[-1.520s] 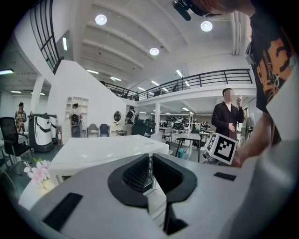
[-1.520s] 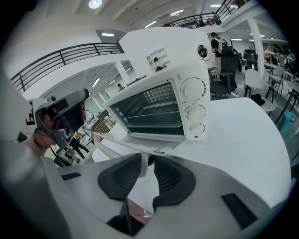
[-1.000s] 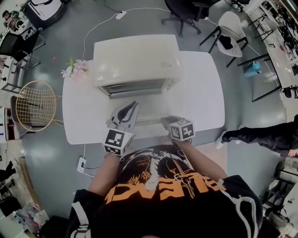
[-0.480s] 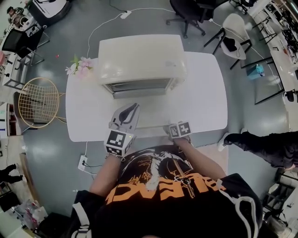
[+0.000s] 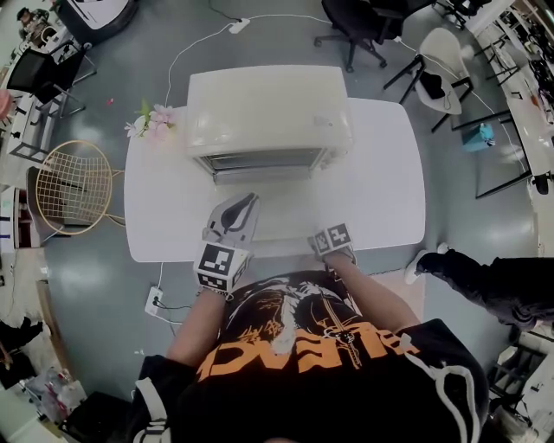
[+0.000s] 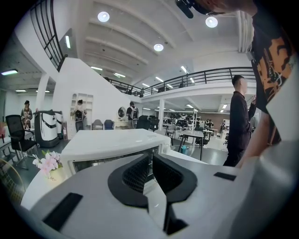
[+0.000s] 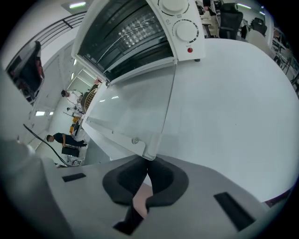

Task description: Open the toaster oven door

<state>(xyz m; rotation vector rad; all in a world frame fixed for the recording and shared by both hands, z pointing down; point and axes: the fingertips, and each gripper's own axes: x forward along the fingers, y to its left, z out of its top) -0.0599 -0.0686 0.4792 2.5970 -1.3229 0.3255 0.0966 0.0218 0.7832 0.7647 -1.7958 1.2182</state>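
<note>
The cream toaster oven [image 5: 268, 108] stands at the back of the white table [image 5: 385, 173]. Its glass door [image 5: 277, 215] hangs fully down, flat toward me, and the rack shows inside the oven [image 7: 135, 32]. My right gripper [image 5: 321, 242] sits at the door's front right corner; in the right gripper view its jaws [image 7: 145, 164] are shut with nothing between them, just short of the door [image 7: 133, 109]. The left gripper [image 5: 245, 201] hovers over the door's left part. It points at the oven [image 6: 112, 147], and its jaws [image 6: 150, 161] are shut and empty.
Pink flowers [image 5: 154, 121] stand left of the oven. A wire chair [image 5: 67, 195] is on the floor at the left, and a power strip [image 5: 153, 303] lies by the table's front left corner. Office chairs [image 5: 355, 22] stand behind, and a person's leg [image 5: 485, 277] is at the right.
The right gripper has closed its jaws and turned slightly at the door's front right corner. The door stays down and the left gripper holds its place.
</note>
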